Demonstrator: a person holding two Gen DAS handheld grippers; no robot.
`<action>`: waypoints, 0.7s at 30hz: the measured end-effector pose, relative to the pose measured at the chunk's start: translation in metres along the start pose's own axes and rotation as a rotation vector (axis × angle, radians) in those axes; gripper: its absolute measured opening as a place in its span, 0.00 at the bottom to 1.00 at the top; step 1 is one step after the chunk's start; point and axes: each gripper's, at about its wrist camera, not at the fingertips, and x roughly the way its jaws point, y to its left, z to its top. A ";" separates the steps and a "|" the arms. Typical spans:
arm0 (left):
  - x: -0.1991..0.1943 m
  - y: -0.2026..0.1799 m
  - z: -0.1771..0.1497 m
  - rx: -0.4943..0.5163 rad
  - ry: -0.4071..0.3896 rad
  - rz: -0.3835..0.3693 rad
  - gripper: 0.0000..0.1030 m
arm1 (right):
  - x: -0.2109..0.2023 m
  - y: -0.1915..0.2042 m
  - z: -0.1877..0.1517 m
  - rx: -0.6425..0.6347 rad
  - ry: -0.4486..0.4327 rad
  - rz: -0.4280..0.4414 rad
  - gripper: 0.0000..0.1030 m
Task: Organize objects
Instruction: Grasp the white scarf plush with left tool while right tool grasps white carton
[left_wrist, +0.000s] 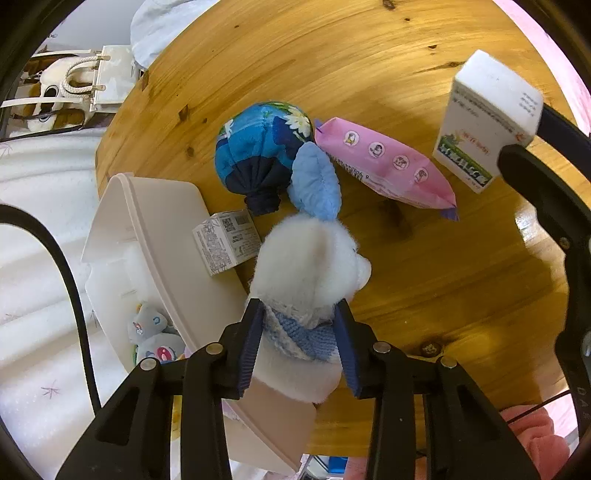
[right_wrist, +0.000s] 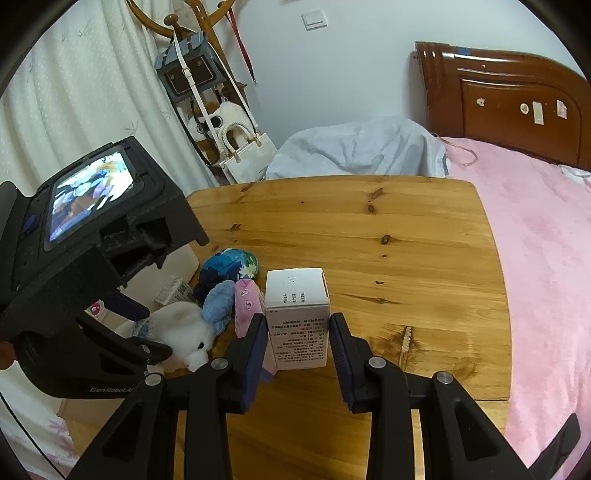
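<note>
Now, left gripper (left_wrist: 300, 325): clamped on my plush (left_wrist: 308, 266), pointing down.
Bin (left_wrist: 122, 236): just left.
Right gripper (right_wrist: 298, 345): clasps box (right_wrist: 297, 317).

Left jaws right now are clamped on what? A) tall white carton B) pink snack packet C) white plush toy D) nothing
C: the left gripper has its jaws pressed into the white plush toy, at its blue knitted part, over the wooden table.

Left wrist view looks straight down, close over wooden table (left_wrist: 406, 74); right wrist view slants across; both share table.
</note>
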 end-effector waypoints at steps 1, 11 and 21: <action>-0.001 0.000 -0.001 -0.002 -0.001 0.000 0.40 | -0.002 0.000 0.000 0.001 -0.002 -0.002 0.34; 0.003 0.018 0.004 -0.046 0.018 -0.073 0.43 | -0.020 0.000 -0.003 0.010 0.000 -0.015 0.34; 0.008 0.001 0.007 -0.067 0.075 -0.077 0.62 | -0.041 -0.005 -0.009 0.041 -0.009 -0.028 0.34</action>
